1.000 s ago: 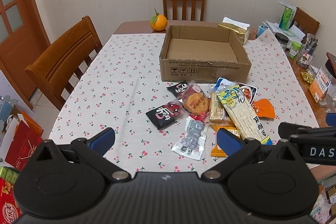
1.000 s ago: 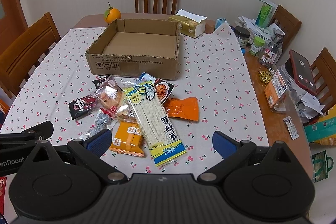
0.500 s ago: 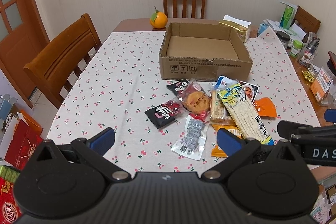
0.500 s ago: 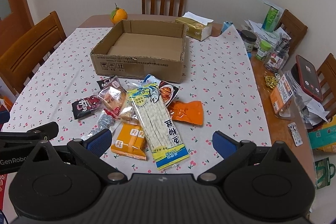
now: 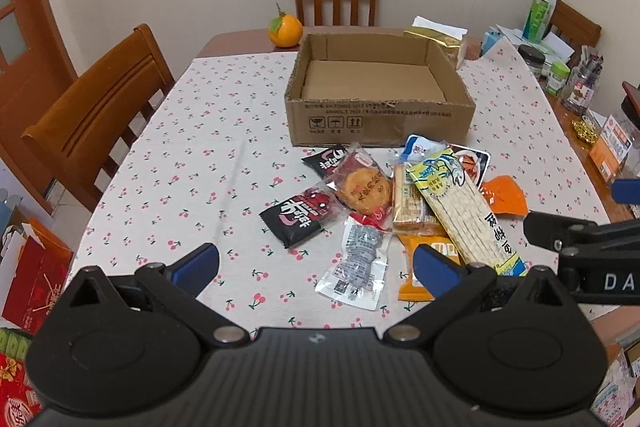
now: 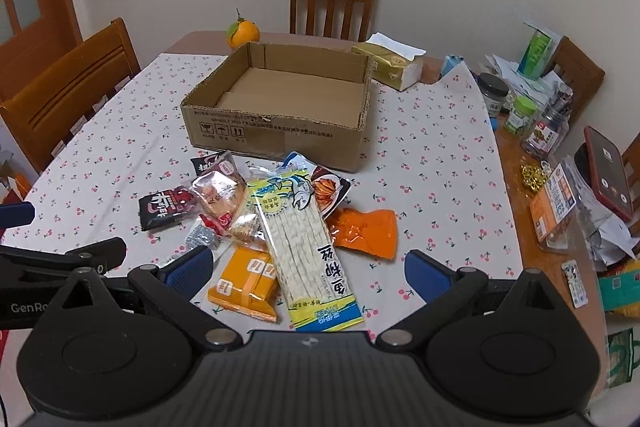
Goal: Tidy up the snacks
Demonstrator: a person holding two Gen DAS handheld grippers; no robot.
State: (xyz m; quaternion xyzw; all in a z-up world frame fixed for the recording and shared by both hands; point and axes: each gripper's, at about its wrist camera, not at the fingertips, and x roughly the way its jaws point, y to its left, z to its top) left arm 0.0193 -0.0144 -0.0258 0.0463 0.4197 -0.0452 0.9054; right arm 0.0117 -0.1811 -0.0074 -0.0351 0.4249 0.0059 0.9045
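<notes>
We find both tools, left tool (image 5: 316, 265) and right tool (image 6: 308, 269), spread and empty. The long fish-strip packet (image 6: 306, 245) lies before the cardboard box (image 6: 280, 137): light, crinkly, slippery; we advise pinching its near sealed edge.

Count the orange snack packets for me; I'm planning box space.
2: an orange pouch right of the long fish-strip packet, and an orange packet at the pile's near edge, left of it. Others may hide underneath.
</notes>
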